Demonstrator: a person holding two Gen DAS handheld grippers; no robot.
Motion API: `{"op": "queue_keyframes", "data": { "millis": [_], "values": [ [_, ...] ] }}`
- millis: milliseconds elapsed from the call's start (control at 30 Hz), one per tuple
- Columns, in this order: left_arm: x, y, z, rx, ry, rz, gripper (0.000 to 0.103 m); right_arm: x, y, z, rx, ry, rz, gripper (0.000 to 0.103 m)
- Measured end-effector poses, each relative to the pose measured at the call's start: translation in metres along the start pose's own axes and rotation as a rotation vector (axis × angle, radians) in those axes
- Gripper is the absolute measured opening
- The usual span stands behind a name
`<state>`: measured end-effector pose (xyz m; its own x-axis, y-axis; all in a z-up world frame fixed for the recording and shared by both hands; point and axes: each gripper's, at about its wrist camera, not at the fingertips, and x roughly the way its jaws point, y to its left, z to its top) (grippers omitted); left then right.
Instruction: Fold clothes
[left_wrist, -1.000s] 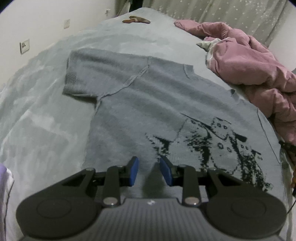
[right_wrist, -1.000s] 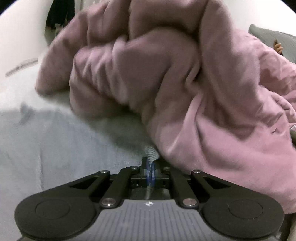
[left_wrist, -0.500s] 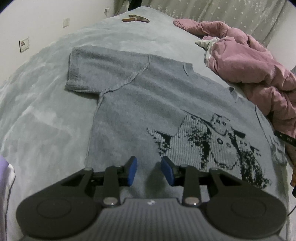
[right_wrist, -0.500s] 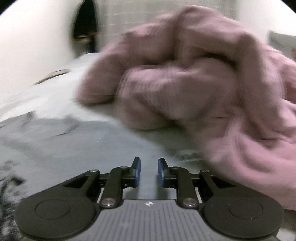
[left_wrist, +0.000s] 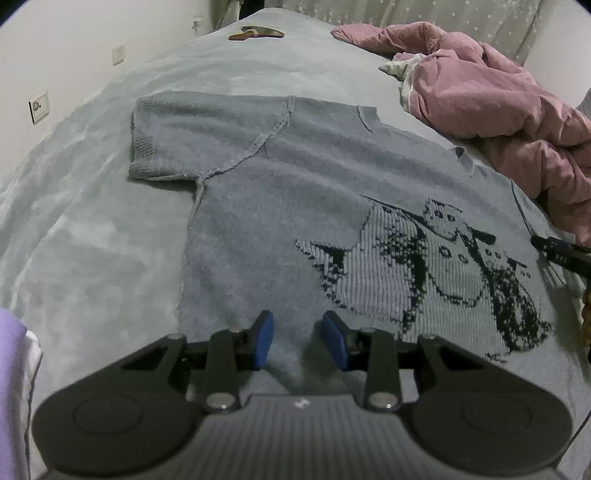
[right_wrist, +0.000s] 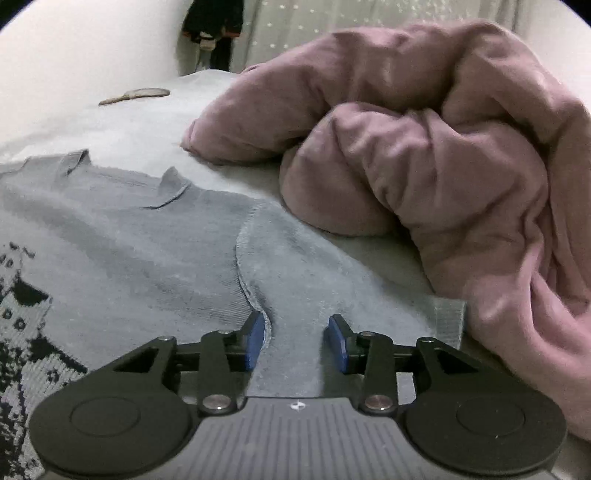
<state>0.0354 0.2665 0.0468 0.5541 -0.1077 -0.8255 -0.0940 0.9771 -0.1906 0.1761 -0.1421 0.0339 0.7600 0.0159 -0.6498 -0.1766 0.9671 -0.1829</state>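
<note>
Lying flat on the bed, the grey sweater is spreading ahead of both grippers; the left gripper is hovering with jaws parted and empty over its hem, the right gripper's jaws are opening over the sleeve, the pink duvet is crowding their right, and bare bed is lying open left of the left jaws.

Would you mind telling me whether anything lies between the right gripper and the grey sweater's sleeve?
Nothing visible does: the right gripper, jaws opening, sits directly over the sleeve. The pink duvet only borders its far edge.

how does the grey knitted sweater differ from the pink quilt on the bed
The grey knitted sweater is spread flat; the pink quilt is bunched into a crumpled heap. The sweater carries a black knitted picture; the quilt is plain. Both rest on the grey bed cover.
</note>
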Motion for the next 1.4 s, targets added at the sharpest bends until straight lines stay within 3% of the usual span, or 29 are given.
{"op": "queue_keyframes", "data": {
  "millis": [100,267,400,733,1400],
  "values": [
    [-0.001,-0.001,0.000,-0.002,0.001,0.003,0.031,-0.005,0.007,0.004,0.000,0.006,-0.001,0.037],
    [-0.004,-0.003,0.000,0.000,-0.003,-0.004,0.031,-0.023,0.030,0.005,-0.032,-0.007,0.131,0.037],
    [-0.004,-0.006,-0.002,0.021,0.002,-0.007,0.032,-0.028,0.041,-0.001,-0.009,0.032,0.188,0.037],
    [-0.005,-0.002,-0.005,0.032,0.015,-0.023,0.031,-0.060,0.042,-0.030,0.002,0.082,0.174,0.039],
    [-0.019,0.008,-0.019,0.021,0.016,-0.073,0.031,-0.173,0.042,-0.121,0.134,0.093,0.214,0.040]
  ]
}}
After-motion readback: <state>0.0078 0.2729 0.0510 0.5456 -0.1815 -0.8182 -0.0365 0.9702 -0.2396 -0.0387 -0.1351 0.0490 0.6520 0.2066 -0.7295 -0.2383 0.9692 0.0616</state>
